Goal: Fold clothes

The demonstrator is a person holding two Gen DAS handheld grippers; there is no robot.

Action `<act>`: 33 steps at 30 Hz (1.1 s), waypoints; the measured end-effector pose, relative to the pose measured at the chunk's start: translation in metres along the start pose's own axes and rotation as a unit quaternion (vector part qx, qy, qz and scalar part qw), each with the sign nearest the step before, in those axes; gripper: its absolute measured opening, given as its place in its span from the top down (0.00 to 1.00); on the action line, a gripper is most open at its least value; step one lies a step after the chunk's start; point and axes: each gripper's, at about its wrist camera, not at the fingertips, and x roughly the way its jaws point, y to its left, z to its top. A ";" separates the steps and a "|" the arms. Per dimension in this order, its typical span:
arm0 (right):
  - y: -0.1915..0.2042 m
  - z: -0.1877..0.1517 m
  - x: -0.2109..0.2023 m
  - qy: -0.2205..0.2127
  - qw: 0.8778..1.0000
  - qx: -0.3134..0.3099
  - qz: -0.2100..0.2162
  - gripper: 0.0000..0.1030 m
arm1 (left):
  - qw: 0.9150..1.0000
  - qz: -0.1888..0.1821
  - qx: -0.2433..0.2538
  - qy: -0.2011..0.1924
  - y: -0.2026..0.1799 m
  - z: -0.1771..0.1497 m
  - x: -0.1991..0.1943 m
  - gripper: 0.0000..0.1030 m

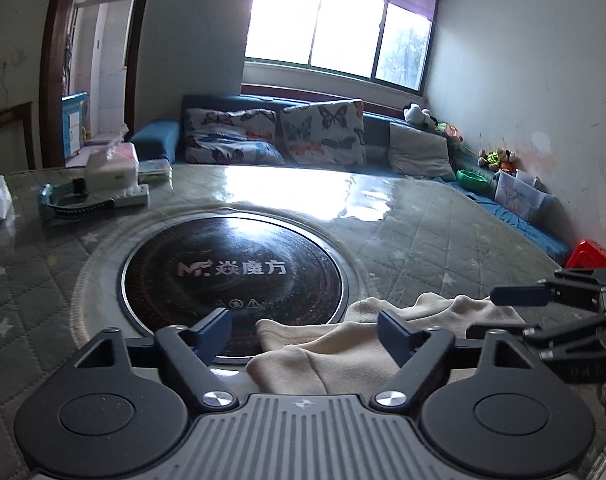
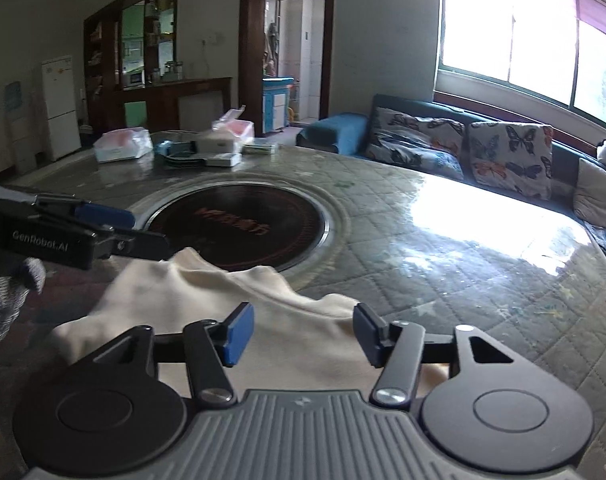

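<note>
A cream garment [image 1: 343, 354] lies crumpled on the near edge of the round table, partly over the black hob rim. It also shows in the right wrist view [image 2: 239, 300]. My left gripper [image 1: 305, 330] is open, its jaws wide apart just above the cloth's left part. My right gripper [image 2: 303, 330] is open over the cloth's right part. The right gripper also shows at the right edge of the left wrist view [image 1: 543, 300]. The left gripper shows at the left of the right wrist view [image 2: 119, 228], held by a gloved hand.
A black round hob [image 1: 233, 272] sits in the middle of the quilted, plastic-covered table [image 1: 443, 232]. Boxes, a tissue pack [image 1: 111, 164] and a bag stand at the table's far left. A blue sofa with butterfly cushions [image 1: 323, 132] runs behind.
</note>
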 end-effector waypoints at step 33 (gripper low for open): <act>0.133 -0.025 -0.004 0.010 0.969 -0.218 0.116 0.52 | 0.988 0.040 -0.142 0.033 0.044 -0.019 -0.031 0.01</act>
